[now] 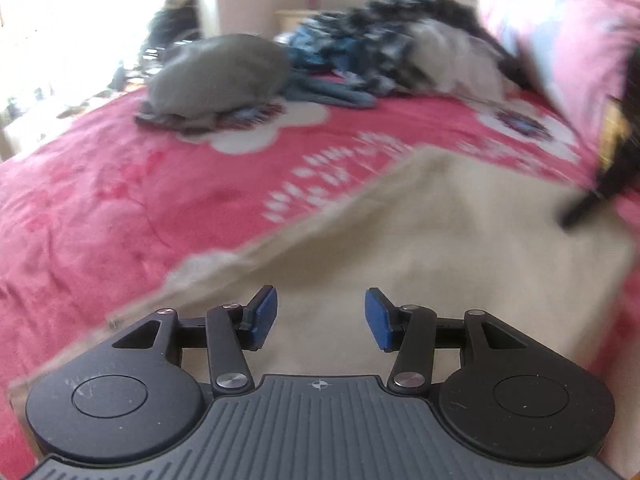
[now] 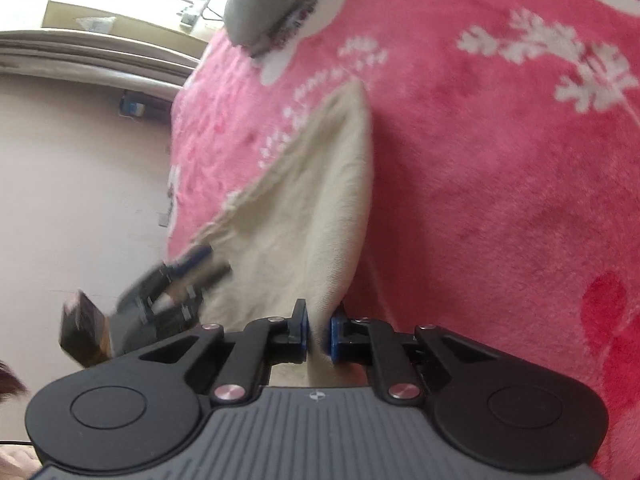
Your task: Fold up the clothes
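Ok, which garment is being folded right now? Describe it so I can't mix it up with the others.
Start from the pink floral blanket covering the bed. Nearest the camera lies a cream garment, its edge pinched in the right gripper. Unlike the grey bundle and the dark pile at the far side, it is pale and plain.

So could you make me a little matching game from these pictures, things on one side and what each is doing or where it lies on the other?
Things:
1. left gripper
2. right gripper
3. cream garment
4. grey bundle

States or places:
A. pinched at one edge
B. open, holding nothing
C. lying further up the pink blanket
D. shut on cloth

Pairs: 1-B, 2-D, 3-A, 4-C
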Action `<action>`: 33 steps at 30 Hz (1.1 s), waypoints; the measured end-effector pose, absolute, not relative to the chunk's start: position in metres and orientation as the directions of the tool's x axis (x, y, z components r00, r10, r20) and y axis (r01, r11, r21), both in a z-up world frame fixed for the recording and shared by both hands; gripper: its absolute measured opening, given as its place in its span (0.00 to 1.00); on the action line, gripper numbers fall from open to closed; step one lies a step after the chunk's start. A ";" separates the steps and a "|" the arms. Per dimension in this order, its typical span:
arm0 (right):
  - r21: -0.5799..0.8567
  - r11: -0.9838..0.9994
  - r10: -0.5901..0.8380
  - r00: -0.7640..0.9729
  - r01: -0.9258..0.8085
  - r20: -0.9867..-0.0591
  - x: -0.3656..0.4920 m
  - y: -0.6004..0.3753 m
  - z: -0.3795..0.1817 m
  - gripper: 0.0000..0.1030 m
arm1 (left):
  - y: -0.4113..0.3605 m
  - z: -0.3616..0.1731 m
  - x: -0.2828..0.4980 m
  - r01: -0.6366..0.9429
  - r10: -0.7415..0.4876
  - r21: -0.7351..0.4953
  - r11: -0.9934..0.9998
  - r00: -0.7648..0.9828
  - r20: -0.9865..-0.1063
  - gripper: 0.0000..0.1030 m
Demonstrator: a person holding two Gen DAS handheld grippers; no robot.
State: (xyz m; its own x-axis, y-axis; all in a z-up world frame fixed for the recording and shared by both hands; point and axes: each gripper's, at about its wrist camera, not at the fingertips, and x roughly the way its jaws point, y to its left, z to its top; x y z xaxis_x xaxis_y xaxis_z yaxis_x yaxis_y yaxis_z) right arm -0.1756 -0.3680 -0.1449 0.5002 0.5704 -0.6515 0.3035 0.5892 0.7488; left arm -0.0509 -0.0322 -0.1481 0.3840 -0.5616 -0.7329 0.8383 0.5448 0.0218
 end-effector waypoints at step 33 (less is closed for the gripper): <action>0.628 0.771 0.592 0.477 -0.101 -0.650 -0.122 -0.193 -0.003 0.11 | 0.003 -0.160 0.006 0.701 -0.594 -0.142 0.699 0.459 -0.661 0.48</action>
State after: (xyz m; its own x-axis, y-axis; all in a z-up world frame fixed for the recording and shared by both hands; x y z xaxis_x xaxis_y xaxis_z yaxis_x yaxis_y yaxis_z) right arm -0.1217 -0.1930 -0.0027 0.4766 0.5921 -0.6499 -0.1014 0.7713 0.6284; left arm 0.0064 0.0029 -0.1600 0.4589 -0.5940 -0.6607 0.7007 0.6992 -0.1419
